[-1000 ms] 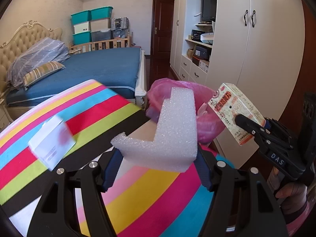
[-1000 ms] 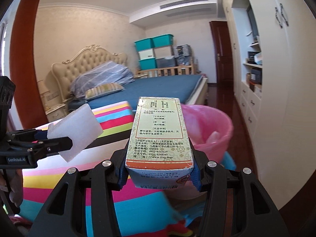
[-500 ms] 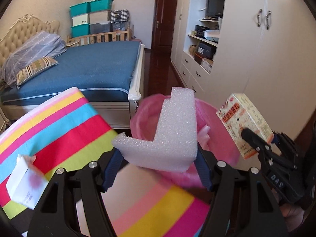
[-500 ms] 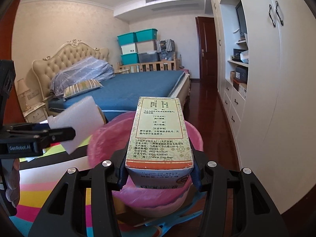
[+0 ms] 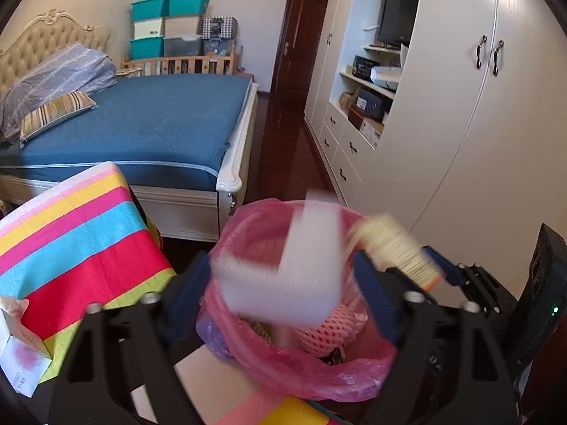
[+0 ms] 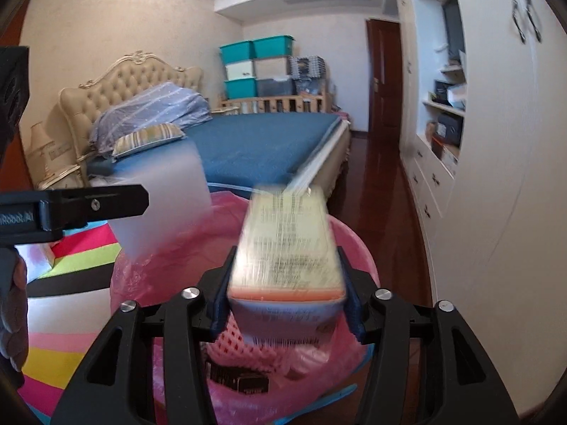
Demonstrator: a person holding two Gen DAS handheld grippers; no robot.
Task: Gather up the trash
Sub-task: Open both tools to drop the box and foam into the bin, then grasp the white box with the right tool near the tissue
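- The white foam piece (image 5: 283, 276), L-shaped and streaked with motion blur, sits over the mouth of the pink-lined bin (image 5: 248, 233); whether the blue pads of the left gripper (image 5: 283, 279) touch it I cannot tell, since its jaws stand wide on either side of it.
- In the right wrist view the same foam (image 6: 166, 198) shows as a pale block above the bin's left rim, partly behind the left gripper's black finger.
- The cream carton (image 6: 287, 248) with an orange band near its lower end is also blurred, directly above the bin (image 6: 354, 244); the right gripper (image 6: 287, 304) has its blue pads at the carton's sides, but whether they clamp it I cannot tell.
- Rows of dark print cover the carton's top face, too smeared to read.
- From the left wrist view the carton (image 5: 393, 248) hangs over the bin's right rim.
- Inside the bin lie a pink mesh foam sleeve (image 6: 248, 347) and a dark box (image 6: 241, 379).
- To the left of the bin, the striped cloth (image 5: 78, 233) covers the bench, with a small white box (image 5: 21, 357) at its lower left corner.
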